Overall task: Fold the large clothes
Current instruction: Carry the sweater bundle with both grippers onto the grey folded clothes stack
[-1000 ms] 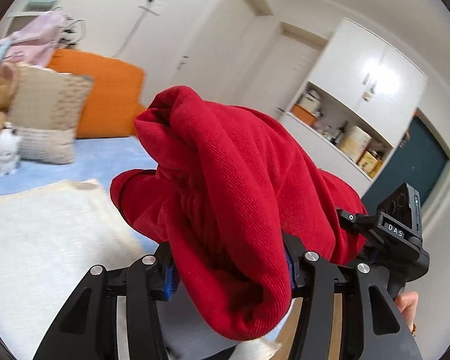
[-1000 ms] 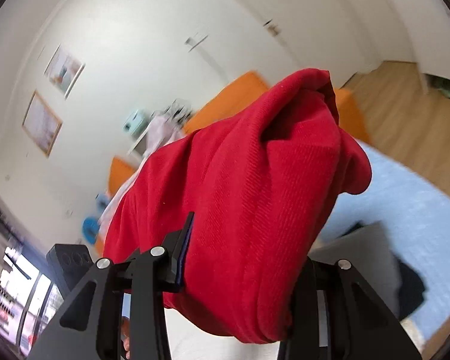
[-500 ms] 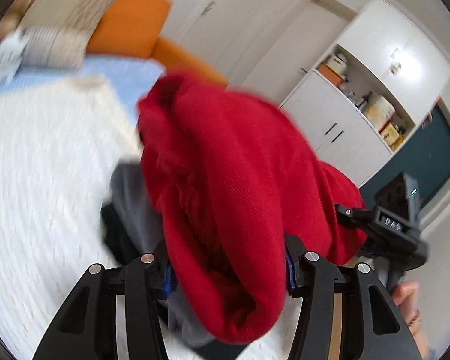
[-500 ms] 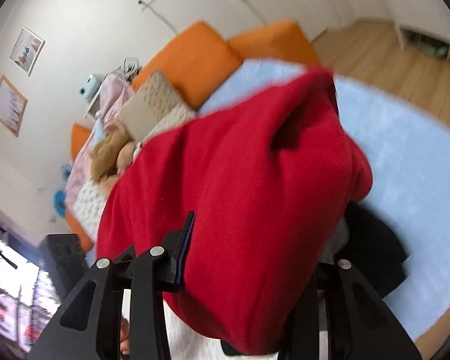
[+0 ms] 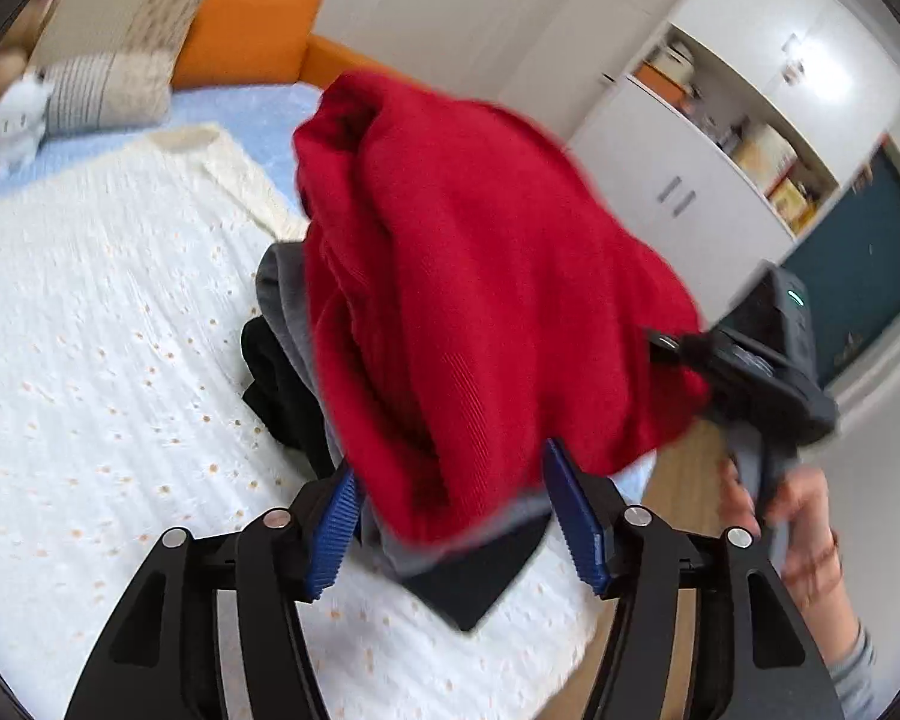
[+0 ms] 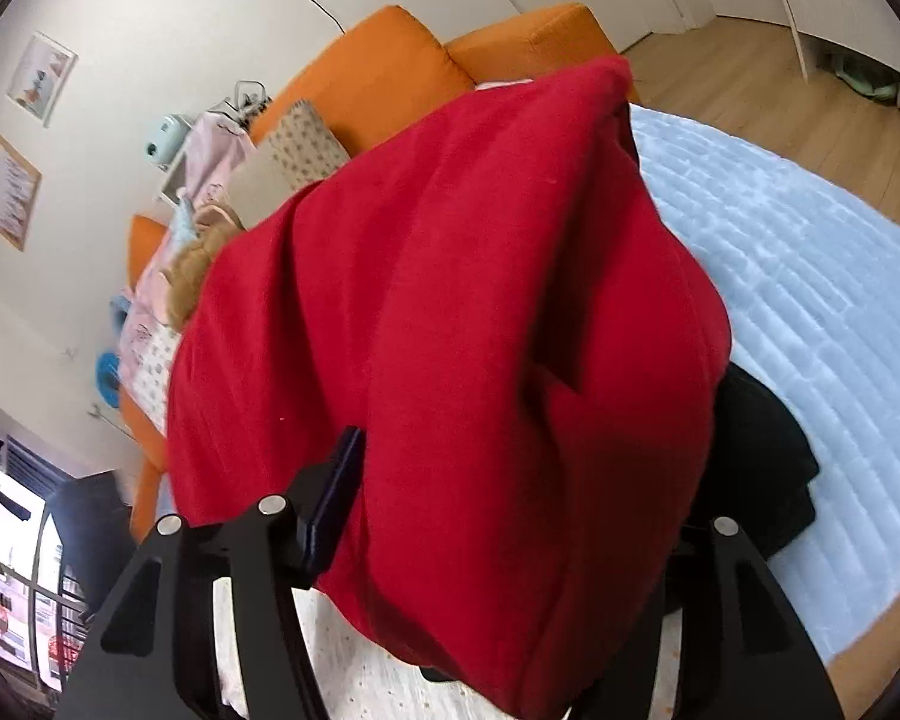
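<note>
both the left gripper and right gripper clamp the thick, soft red knit sweater above the dark folded clothes, floppy, likely best pinched through bunched edges.

red garment: 1 | grey garment: 1 | black garment: 1 | striped pillow: 1 | wall pictures: 2

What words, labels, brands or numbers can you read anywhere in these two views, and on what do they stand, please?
No text can be read in either view.
Right gripper housing in the left wrist view: any marking is blurred by motion, unreadable.
Cupboard shelf containers: labels too small to read.
Framed pictures on the wall in the right wrist view: too small and distorted to read.
Red garment: no print or tag visible.
</note>
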Demonstrator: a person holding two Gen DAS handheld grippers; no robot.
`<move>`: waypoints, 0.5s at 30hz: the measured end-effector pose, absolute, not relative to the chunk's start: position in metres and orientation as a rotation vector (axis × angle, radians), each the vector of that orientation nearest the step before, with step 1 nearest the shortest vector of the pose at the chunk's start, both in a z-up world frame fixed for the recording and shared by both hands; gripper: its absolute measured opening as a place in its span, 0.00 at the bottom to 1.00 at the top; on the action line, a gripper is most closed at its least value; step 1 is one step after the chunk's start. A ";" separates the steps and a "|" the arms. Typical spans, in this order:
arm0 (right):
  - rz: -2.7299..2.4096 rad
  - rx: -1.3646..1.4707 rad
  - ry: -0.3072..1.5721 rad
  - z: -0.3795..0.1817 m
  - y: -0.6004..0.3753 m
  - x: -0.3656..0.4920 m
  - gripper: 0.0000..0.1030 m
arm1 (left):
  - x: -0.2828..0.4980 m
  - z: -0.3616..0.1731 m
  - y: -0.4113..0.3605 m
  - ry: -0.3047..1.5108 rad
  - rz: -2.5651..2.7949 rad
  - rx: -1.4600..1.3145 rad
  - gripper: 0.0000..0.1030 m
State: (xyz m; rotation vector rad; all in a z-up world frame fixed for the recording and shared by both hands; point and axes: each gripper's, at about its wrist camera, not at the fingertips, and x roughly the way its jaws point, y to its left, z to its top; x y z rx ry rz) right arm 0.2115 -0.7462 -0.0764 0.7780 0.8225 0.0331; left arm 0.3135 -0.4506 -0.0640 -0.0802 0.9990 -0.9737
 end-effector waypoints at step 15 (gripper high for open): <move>-0.002 0.697 0.863 -0.069 -0.732 0.212 0.62 | 0.354 0.042 -0.535 0.814 -0.953 0.107 0.82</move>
